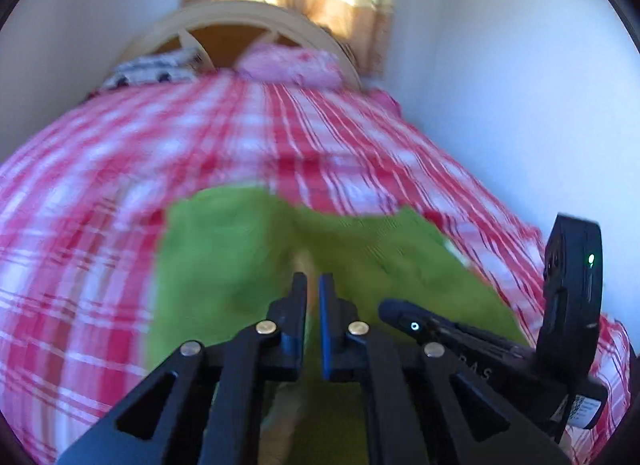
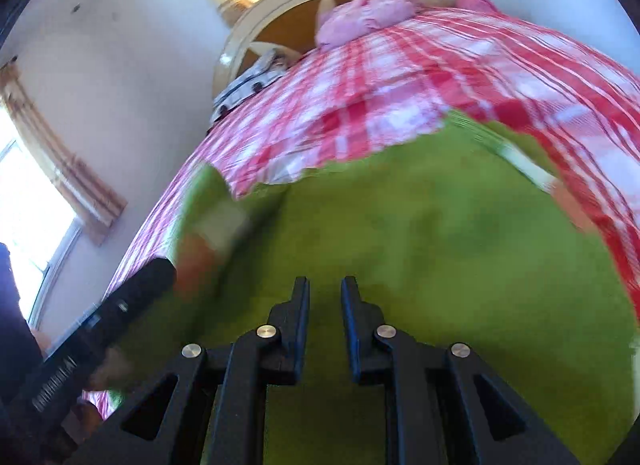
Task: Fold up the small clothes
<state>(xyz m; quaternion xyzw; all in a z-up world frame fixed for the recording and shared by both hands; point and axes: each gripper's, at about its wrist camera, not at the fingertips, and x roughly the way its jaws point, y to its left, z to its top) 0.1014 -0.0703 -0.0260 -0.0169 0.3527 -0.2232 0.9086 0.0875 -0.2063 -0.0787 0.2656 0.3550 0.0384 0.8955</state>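
A green garment [image 1: 240, 265] lies spread on a red-and-white checked bedspread [image 1: 160, 145]. My left gripper [image 1: 313, 285] is over its middle with the jaws almost together, pinching a raised fold of the green cloth. The right gripper [image 1: 386, 309] reaches in from the right onto the same cloth. In the right wrist view the green garment [image 2: 440, 245] fills the lower half. My right gripper [image 2: 325, 289] holds its jaws a narrow gap apart with green cloth between them. The left gripper [image 2: 168, 269] is at the left, by a lifted part of the garment showing an orange and white patch. Both views are blurred.
A pink pillow [image 1: 288, 65] and a black-and-white cushion [image 1: 152, 69] rest against the curved cream headboard [image 1: 224, 13] at the far end. A white wall [image 1: 500, 85] runs close along the bed's right side. A curtained window [image 2: 24, 205] is at the left.
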